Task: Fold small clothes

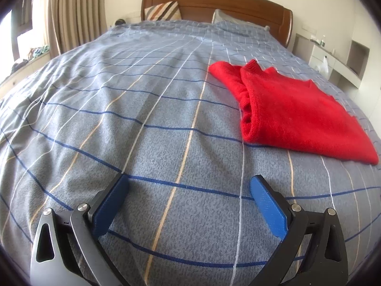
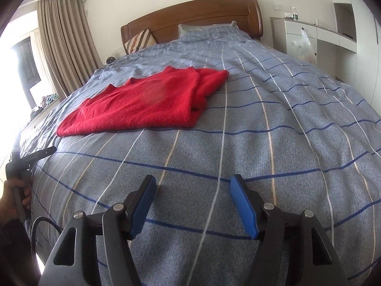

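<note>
A red knitted sweater [image 1: 293,109] lies folded on the bed's blue checked cover [image 1: 142,119], to the right and ahead of my left gripper [image 1: 189,184]. The left gripper is open and empty, low over the cover, well short of the sweater. In the right wrist view the sweater [image 2: 147,102] lies to the left and ahead of my right gripper [image 2: 194,183], which is open and empty above the cover [image 2: 262,143]. A sleeve end lies folded at the sweater's far side.
A wooden headboard [image 1: 214,2] with a striped cushion [image 1: 163,12] and a pillow stands at the far end. Beige curtains [image 2: 62,43] hang on the left, white shelves [image 2: 333,33] on the right. The person's hand holds the other gripper's handle [image 2: 19,174] at the left edge.
</note>
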Motion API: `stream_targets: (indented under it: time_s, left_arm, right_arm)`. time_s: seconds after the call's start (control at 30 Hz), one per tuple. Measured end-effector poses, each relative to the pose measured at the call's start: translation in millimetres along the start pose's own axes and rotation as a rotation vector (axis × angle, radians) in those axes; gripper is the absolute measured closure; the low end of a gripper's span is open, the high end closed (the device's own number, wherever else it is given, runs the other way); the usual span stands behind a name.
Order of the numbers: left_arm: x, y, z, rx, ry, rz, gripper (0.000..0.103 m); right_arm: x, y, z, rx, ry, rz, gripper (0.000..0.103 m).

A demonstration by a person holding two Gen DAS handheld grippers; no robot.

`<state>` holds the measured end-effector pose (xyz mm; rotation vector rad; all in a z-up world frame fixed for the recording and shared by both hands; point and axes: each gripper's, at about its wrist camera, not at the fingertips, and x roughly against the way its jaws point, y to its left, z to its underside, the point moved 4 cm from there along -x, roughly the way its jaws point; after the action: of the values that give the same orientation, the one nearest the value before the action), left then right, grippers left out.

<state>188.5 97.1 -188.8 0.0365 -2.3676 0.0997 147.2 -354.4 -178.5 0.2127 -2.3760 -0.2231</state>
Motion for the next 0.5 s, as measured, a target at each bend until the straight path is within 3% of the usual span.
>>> stream_targets:
  time_s: [0.5]
  left_arm:
    - [-0.1,-2.5,0.1,-0.004,-0.002,-0.007,0.001]
  right_arm:
    - [0.2,2.7,1.3,0.009,-0.001,0.000,0.034]
